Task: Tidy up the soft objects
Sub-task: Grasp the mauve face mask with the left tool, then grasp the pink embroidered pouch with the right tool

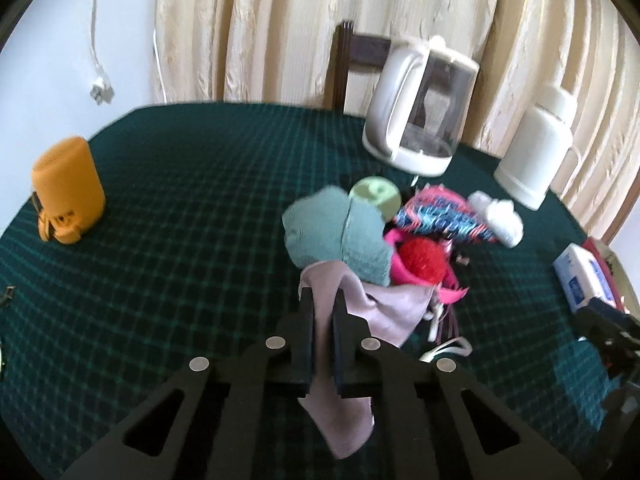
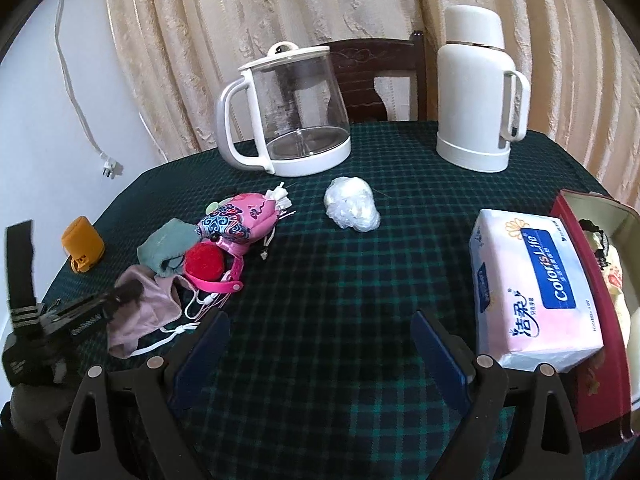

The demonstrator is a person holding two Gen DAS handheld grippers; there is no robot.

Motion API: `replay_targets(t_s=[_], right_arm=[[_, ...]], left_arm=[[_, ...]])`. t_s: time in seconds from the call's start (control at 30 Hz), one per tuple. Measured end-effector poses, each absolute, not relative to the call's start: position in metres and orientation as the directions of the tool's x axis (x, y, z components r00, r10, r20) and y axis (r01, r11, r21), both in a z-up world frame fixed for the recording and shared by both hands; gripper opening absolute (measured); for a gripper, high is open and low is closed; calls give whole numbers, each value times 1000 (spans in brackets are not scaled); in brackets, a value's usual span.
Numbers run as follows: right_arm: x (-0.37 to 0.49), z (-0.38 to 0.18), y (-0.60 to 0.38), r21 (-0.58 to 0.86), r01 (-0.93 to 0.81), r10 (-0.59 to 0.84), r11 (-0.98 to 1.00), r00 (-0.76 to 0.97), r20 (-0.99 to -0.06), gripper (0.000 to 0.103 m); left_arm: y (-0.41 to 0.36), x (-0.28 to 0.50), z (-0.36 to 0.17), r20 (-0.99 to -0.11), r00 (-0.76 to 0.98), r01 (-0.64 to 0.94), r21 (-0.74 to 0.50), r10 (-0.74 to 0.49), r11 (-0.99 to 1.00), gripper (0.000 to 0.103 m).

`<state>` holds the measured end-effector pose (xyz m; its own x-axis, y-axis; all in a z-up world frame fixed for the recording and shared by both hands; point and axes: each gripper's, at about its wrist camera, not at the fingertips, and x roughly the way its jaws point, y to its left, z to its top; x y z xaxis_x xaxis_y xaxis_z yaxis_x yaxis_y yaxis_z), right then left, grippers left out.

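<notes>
Beside the red ball (image 1: 422, 260), we see the left gripper (image 1: 323, 300) clamped on the mauve cloth (image 1: 384, 308), while only the right view shows the right gripper (image 2: 320, 332) spread apart, empty.

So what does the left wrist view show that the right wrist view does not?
Only the left wrist view: the left gripper pinching the pale mauve cloth mask, and a light green round object.

Only the right wrist view: the open right gripper and the cream bag inside the red box.

Both: the clear electric kettle, white thermos, orange fabric cylinder and red scrubber ball.
</notes>
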<state>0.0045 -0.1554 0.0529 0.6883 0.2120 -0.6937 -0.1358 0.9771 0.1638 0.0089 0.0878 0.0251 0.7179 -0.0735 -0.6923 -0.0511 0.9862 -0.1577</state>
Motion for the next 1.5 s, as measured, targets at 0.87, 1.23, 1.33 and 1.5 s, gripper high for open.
replay_targets(t_s=[0.87, 1.23, 1.33, 1.5], right_arm=[[102, 57, -81, 136, -237, 260, 962, 639, -724, 94], [142, 34, -63, 184, -225, 284, 957, 586, -759, 100], [148, 27, -61, 181, -217, 275, 959, 578, -768, 100], [150, 21, -63, 205, -228, 301, 952, 567, -766, 93]], left_arm=[[118, -36, 116, -439, 893, -26, -275, -101, 961, 5], [123, -31, 111, -441, 892, -32, -290, -104, 956, 5], [123, -28, 109, -445, 889, -30, -296, -110, 955, 6], [120, -25, 108, -452, 885, -24, -293, -116, 956, 6]])
